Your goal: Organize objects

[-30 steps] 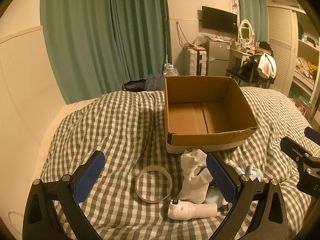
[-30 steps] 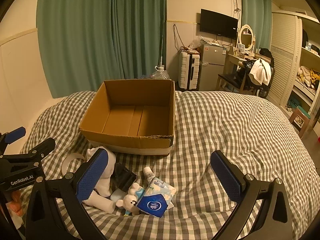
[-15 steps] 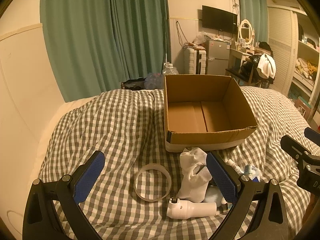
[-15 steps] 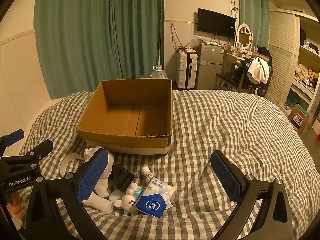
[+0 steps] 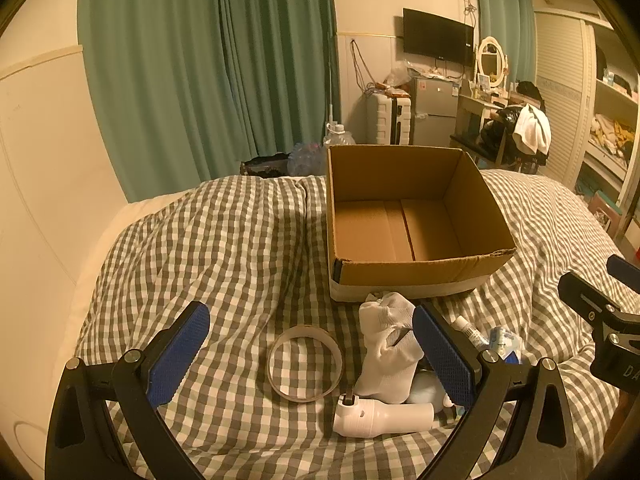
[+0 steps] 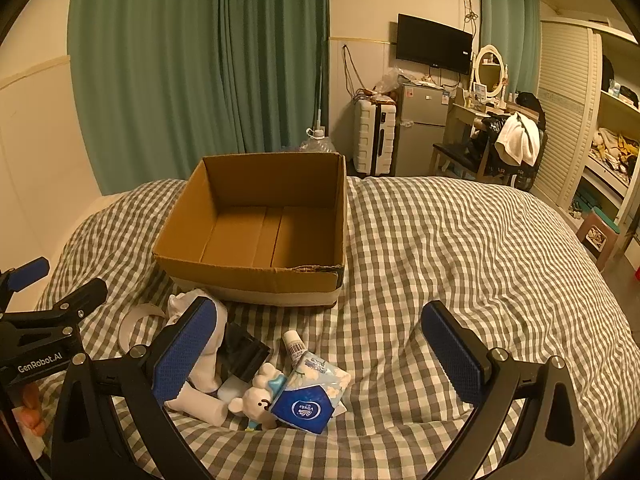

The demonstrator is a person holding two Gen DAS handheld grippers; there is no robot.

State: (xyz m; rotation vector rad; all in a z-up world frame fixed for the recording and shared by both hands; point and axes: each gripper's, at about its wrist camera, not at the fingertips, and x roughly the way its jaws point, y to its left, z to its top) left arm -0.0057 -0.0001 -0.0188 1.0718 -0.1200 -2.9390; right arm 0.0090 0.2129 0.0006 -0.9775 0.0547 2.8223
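On the bed: a box [image 6: 256, 236] stands open and empty on the checked cover [image 6: 460, 248]; nothing is inside yet.
Pile: just in front of the box lie a tape ring [image 5: 305, 364], a white sock [image 5: 390, 344], a white device [image 5: 382, 416], a tube [image 6: 294, 346], a tissue pack [image 6: 310, 394] and a small bear toy [image 6: 258, 400].
Left gripper [image 5: 312, 356]: fingers spread wide, holding nothing; the tape ring and the sock show between them.
Right gripper [image 6: 320, 354]: fingers spread wide, also free; the tube and the tissue pack lie between them.
Change: compared with one second ago almost nothing moved. The pile and box keep their places; both views only rose a little, so the grippers lifted slightly.
Meaning: I judge no pick has started. All the things are still outside the box, and the task is at its beginning.
Next: probably one gripper must come down on a thing of the pile.
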